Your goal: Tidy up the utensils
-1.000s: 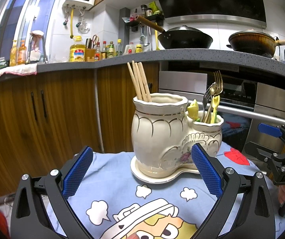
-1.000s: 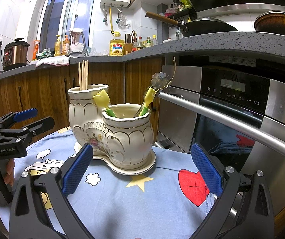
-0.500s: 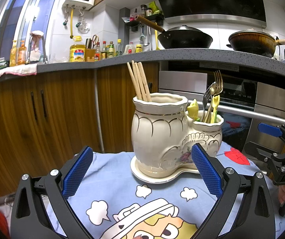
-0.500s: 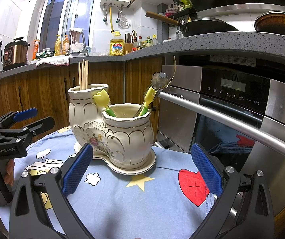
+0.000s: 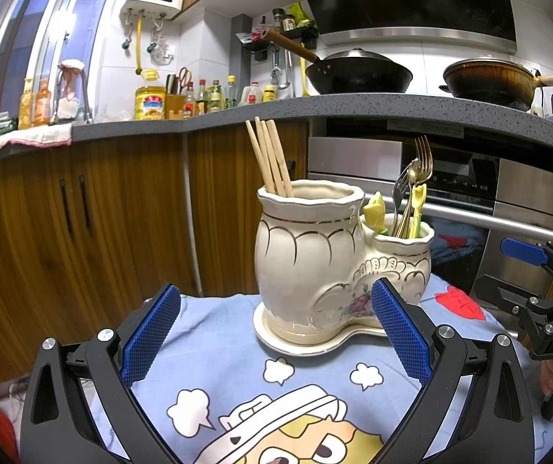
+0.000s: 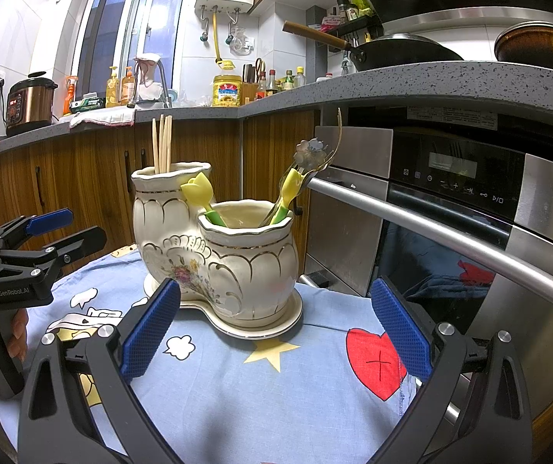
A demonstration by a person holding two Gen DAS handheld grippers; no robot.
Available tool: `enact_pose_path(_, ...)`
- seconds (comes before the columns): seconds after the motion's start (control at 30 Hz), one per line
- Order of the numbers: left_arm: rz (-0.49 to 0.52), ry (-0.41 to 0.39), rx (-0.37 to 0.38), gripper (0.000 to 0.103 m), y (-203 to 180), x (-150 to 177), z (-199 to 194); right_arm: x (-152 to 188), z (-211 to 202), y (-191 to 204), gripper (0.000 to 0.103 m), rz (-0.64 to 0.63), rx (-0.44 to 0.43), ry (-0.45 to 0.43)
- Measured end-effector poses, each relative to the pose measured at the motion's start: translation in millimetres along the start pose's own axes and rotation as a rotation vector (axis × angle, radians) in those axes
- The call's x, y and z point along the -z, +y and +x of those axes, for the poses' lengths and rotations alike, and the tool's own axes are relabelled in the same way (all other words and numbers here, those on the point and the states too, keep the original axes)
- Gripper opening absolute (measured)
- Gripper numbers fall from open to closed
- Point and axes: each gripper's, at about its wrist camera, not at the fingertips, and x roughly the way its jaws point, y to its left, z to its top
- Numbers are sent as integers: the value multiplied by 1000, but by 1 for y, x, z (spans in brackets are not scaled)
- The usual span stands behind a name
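Note:
A cream ceramic holder [image 5: 315,263] with two joined pots stands on a cartoon-print blue cloth [image 5: 222,352]. Its tall pot holds wooden chopsticks [image 5: 270,156]. Its low pot [image 6: 251,259] holds a fork [image 5: 423,158], spoons and yellow-handled utensils [image 6: 199,193]. My left gripper [image 5: 276,332] is open and empty just in front of the holder. My right gripper [image 6: 272,328] is open and empty in front of the low pot. Each gripper shows in the other's view, the right one [image 5: 539,282] at the right edge and the left one [image 6: 33,239] at the left edge.
Wooden cabinets [image 5: 83,224] and a grey countertop [image 5: 315,110] run behind the table. A steel oven with a long handle [image 6: 450,239] stands close on the right. A wok [image 5: 357,73] and bottles [image 5: 207,94] sit on the counter.

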Motion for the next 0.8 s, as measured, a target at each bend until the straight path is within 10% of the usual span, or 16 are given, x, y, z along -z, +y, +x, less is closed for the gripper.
enact_pose_path(0.8, 9, 10, -3, 98, 0, 3, 3, -1, 0, 0, 98, -2, -1, 2)
